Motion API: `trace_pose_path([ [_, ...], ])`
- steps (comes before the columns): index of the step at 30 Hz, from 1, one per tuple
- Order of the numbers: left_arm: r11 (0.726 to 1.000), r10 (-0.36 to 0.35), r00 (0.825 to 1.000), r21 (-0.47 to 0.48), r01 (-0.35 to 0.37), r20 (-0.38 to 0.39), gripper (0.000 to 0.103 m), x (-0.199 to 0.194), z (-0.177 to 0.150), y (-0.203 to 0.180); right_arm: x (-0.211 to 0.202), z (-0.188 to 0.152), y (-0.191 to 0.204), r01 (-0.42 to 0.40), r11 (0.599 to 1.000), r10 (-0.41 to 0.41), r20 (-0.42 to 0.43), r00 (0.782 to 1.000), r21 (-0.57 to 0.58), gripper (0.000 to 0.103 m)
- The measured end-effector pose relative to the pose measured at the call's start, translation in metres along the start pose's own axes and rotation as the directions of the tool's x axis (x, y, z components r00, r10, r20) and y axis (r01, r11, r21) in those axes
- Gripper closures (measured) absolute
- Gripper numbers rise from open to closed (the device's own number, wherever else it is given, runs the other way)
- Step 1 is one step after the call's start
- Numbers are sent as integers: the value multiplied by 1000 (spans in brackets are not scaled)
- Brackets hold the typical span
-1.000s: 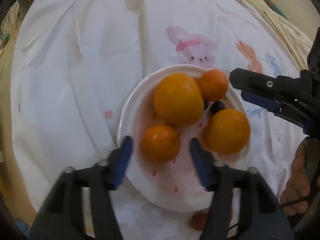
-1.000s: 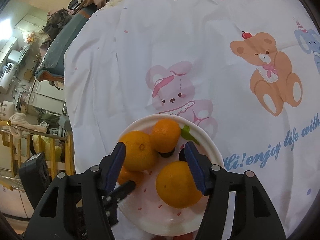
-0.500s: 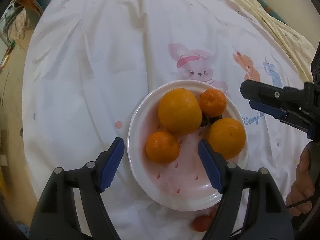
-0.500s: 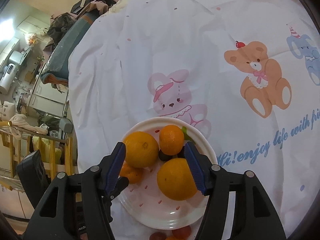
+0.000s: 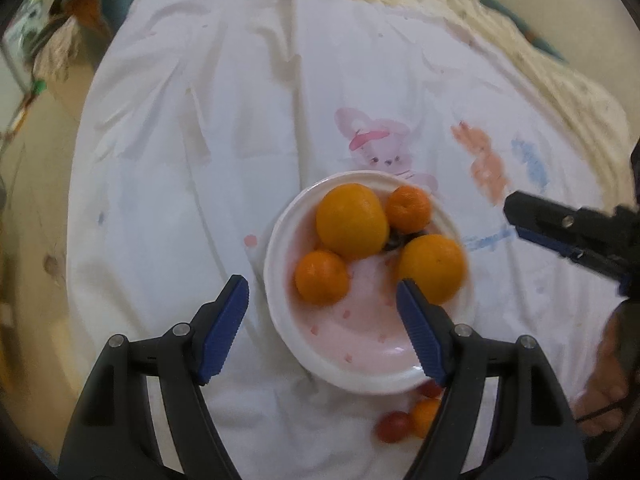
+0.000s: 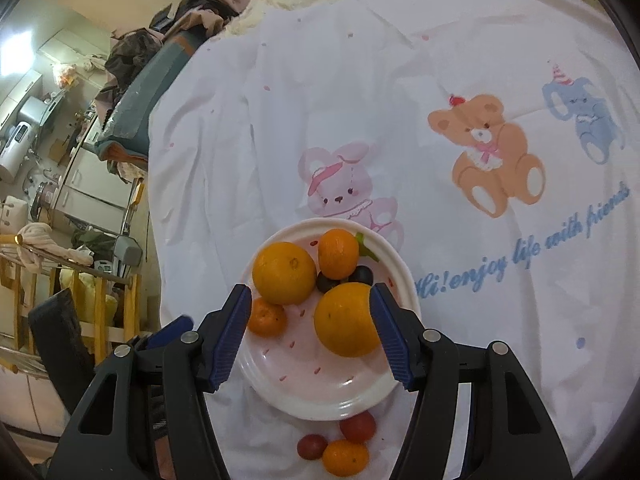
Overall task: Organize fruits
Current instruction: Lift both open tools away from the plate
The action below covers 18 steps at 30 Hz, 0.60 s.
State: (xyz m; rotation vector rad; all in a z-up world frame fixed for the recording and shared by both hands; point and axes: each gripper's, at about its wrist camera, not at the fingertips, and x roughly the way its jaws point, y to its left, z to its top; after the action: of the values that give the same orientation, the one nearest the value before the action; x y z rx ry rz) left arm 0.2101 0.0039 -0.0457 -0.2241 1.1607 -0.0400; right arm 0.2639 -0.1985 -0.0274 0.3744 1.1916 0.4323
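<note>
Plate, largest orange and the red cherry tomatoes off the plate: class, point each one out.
plate (image 6: 320, 396), right wrist view, bare near rim.
largest orange (image 6: 285, 273), right wrist view, middle of peel.
red cherry tomatoes (image 6: 357, 426), right wrist view, the upper one's skin.

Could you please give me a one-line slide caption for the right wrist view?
Open right tongs hover over a white plate of oranges, with three small fruits left on the cloth.

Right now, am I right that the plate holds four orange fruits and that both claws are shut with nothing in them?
Not quite: the plate does hold four orange fruits, but both claws are open with nothing in them. The left wrist view shows the left claw spread wide, and the right wrist view shows the right claw the same.
</note>
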Motion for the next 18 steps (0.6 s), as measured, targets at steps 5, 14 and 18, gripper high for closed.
trace_pose_path([
  [5, 1000, -17, 997, 17, 16, 73, 30, -26, -13, -4, -21, -14, 1, 0, 1000, 1, 25, 1000, -17, 39],
  [14, 1000, 0, 997, 30, -2, 78, 30, -42, -41, -1, -40, -50, 9, 29, 998, -27, 31, 999, -58, 39],
  [18, 1000, -12, 999, -1, 12, 41, 30, -40, -52, 4, -47, -70, 11, 69, 996, -66, 53, 996, -60, 39],
])
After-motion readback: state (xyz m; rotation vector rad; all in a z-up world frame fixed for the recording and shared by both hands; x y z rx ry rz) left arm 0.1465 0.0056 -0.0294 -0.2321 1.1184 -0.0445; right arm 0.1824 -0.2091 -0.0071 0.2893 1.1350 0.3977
